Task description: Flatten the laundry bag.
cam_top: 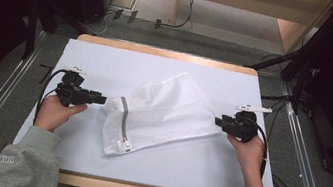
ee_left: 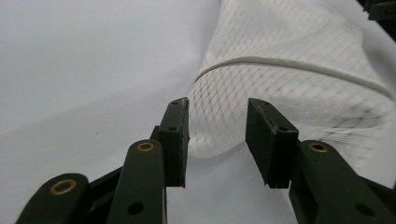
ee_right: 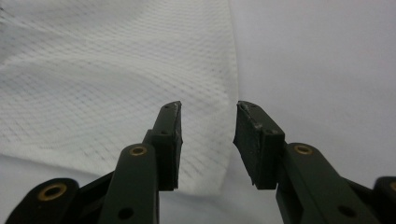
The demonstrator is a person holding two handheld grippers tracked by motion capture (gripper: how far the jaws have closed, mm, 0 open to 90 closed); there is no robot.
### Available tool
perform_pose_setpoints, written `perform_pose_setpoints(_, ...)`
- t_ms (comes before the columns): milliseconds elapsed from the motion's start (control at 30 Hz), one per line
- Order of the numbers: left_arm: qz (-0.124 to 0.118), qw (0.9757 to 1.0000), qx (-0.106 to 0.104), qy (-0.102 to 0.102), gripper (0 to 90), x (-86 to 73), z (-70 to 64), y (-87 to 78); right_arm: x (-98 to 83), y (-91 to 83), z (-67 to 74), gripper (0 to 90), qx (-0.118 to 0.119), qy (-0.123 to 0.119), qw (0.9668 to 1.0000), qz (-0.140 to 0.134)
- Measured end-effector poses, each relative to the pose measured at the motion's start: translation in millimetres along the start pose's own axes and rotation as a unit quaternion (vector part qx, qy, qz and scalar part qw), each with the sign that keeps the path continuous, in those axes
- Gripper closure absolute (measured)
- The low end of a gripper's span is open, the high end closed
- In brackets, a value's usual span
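Mesh laundry bag (cam_top: 161,115) lies crumpled in the middle of the white desk (cam_top: 99,57), right between my two claws. Its long axis runs slantwise, from the zipper (cam_top: 124,121) end near my left hand up toward the far right corner. My left claw (cam_top: 101,98) sits just beside the zipper end, pointing across at it; in the left gripper view, the bag's rounded edge (ee_left: 215,140) bulges into the gap between spread jaws, no pinch that I can see. My right claw (cam_top: 218,122) is at the opposite edge, jaws also spread, and the right gripper view shows the bag's straight side edge (ee_right: 224,154) lying in the gap, unpinched. Both are about equally close. The bag itself: white, fine netting, soft, puffed and creased, a pale band (ee_left: 299,66) across it.
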State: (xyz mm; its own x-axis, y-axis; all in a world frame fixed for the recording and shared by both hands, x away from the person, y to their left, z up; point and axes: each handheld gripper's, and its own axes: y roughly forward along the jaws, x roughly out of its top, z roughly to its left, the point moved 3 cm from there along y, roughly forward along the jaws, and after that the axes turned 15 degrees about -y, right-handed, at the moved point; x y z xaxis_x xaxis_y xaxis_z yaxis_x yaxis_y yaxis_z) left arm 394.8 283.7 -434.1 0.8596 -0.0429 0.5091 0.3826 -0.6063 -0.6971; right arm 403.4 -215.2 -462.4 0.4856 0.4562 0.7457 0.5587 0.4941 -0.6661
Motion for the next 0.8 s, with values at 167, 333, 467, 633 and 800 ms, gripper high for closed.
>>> perform_pose_setpoints(167, 0.024, 0.9996, 0.01, 0.013, 59.4, 0.2, 8.4, 21.2, -14.7, -2.8, -2.0, 62.3, -0.003, 0.014, 0.9999, 0.009)
perform_pose_setpoints(333, 0.032, 0.9991, 0.021, 0.016, 57.1, -1.4, 13.8, 31.4, -25.0, -2.2, -4.1, 61.4, -0.008, 0.019, 0.9996, 0.021)
perform_pose_setpoints(467, 0.055, 0.9974, 0.035, 0.031, 55.7, -5.6, 14.4, 38.5, -30.8, 0.2, -6.4, 61.1, -0.006, 0.031, 0.9992, 0.026)
perform_pose_setpoints(633, 0.048, 0.9986, 0.016, 0.017, 67.0, -7.9, 17.4, 38.6, -33.9, 4.2, -7.5, 60.9, -0.001, 0.039, 0.9987, 0.031)
perform_pose_setpoints(800, 0.049, 0.9986, 0.015, 0.009, 80.3, -9.6, 20.0, 39.9, -34.2, 8.1, -7.6, 60.6, 0.003, 0.043, 0.9985, 0.033)
